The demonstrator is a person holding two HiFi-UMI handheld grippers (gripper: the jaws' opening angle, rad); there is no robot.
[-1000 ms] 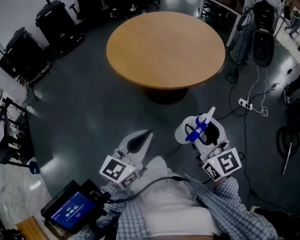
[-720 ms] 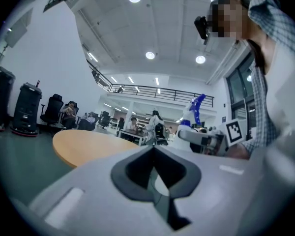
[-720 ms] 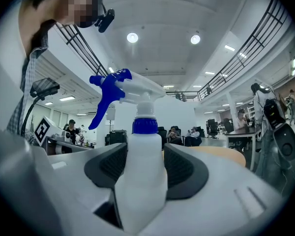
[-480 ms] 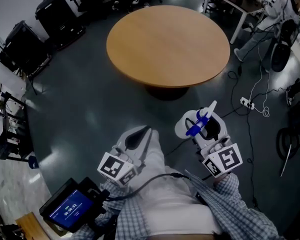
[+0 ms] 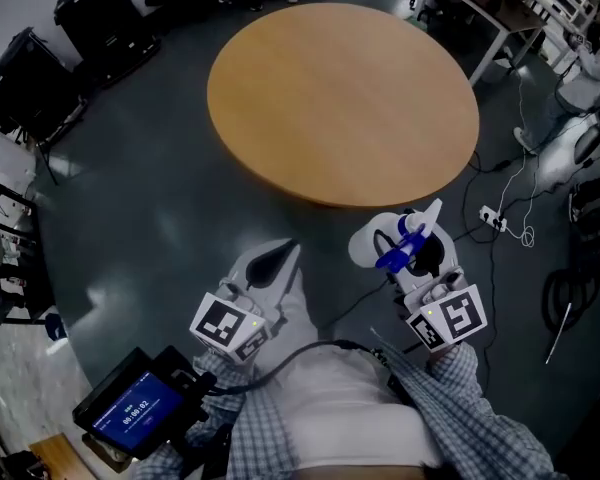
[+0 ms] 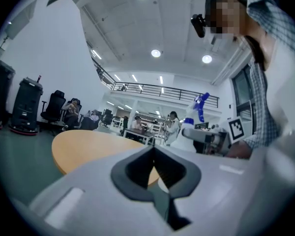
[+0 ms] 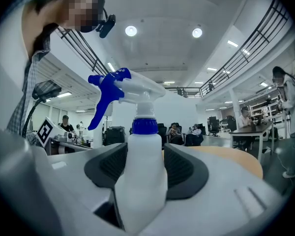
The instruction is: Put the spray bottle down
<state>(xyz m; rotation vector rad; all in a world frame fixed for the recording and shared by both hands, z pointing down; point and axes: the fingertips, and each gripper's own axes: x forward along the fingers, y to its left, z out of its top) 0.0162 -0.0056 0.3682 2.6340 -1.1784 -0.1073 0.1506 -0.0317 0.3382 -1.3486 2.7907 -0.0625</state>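
jaws on the right gripper (image 5: 410,260) are clamped on either side of the spray bottle (image 7: 140,176), gripping the white body just under the blue collar. it rides upright with the blue trigger on top. i'd guess that low grip is so the base can land flat without tipping. the bottle's up in the air over the dark floor (image 5: 150,198), just short of the round wooden counter (image 5: 340,88). left gripper (image 5: 280,258) has its jaws pinched together on nothing and is just carried alongside, looks like a spare to me. setting it down hasn't happened yet.
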